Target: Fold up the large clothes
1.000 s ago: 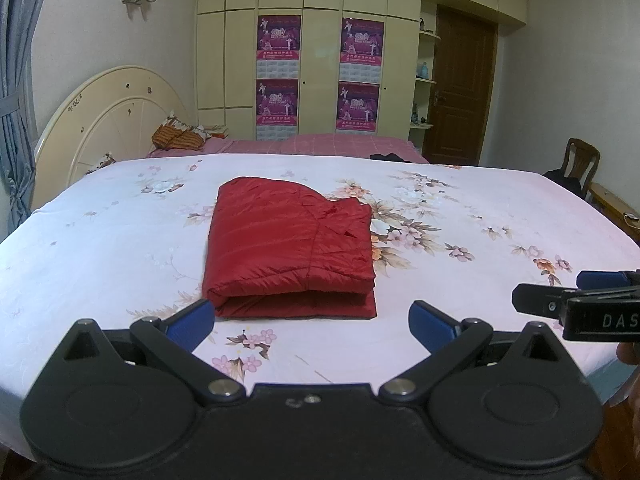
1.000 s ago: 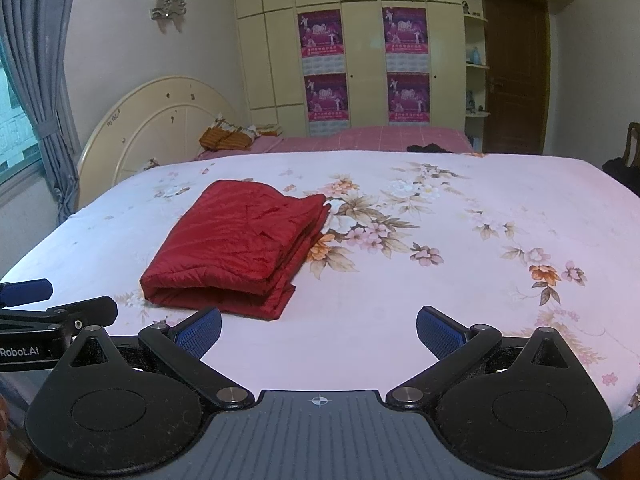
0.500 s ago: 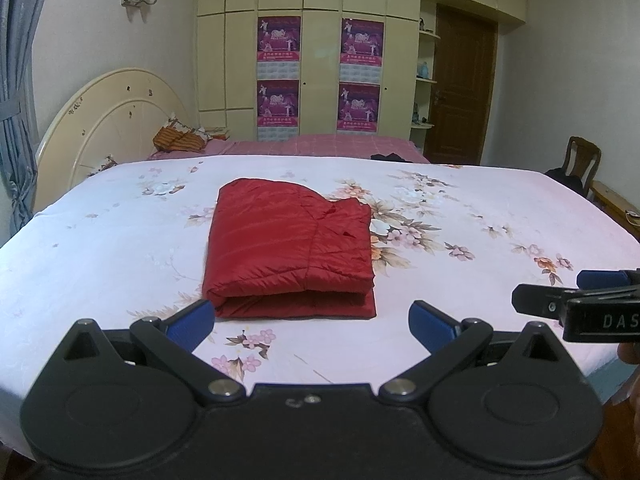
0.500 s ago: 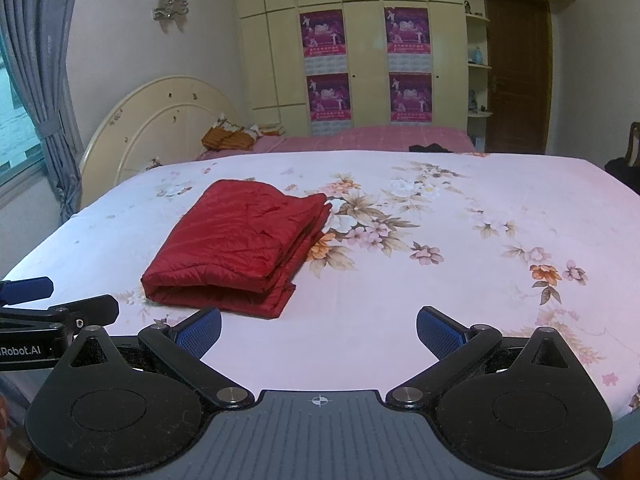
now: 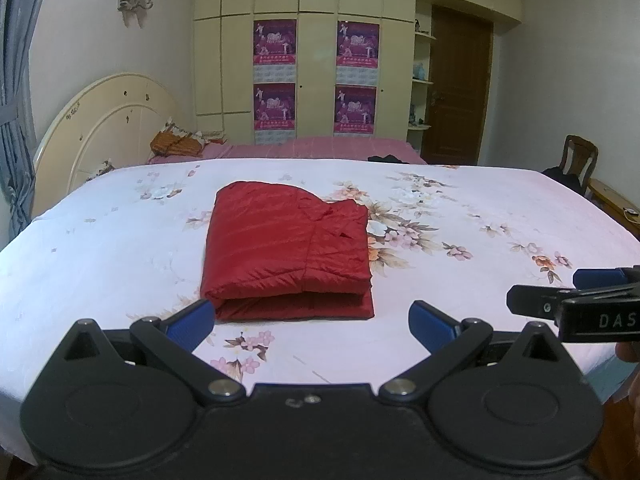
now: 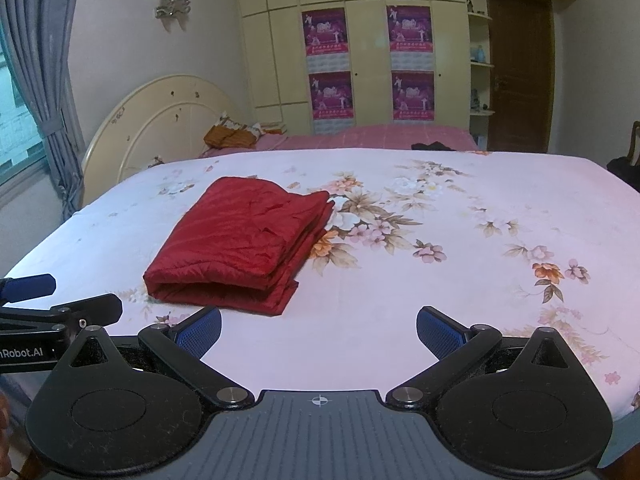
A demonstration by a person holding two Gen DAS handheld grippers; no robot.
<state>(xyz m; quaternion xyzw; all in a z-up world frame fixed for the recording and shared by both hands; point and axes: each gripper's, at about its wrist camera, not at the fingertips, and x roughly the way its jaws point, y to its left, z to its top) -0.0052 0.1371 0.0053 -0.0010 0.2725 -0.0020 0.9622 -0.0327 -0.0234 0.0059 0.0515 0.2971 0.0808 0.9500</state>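
Looks basically done to me: the red jacket sits folded into a neat stack on the flowery bed sheet, and both the left gripper and right gripper hang spread wide, empty, just short of it.

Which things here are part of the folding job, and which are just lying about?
Job:
red jacket, folded on the floral sheet
left gripper, open
right gripper, open

Lying about:
orange cloth by the headboard
dark item on the pink bed
chair
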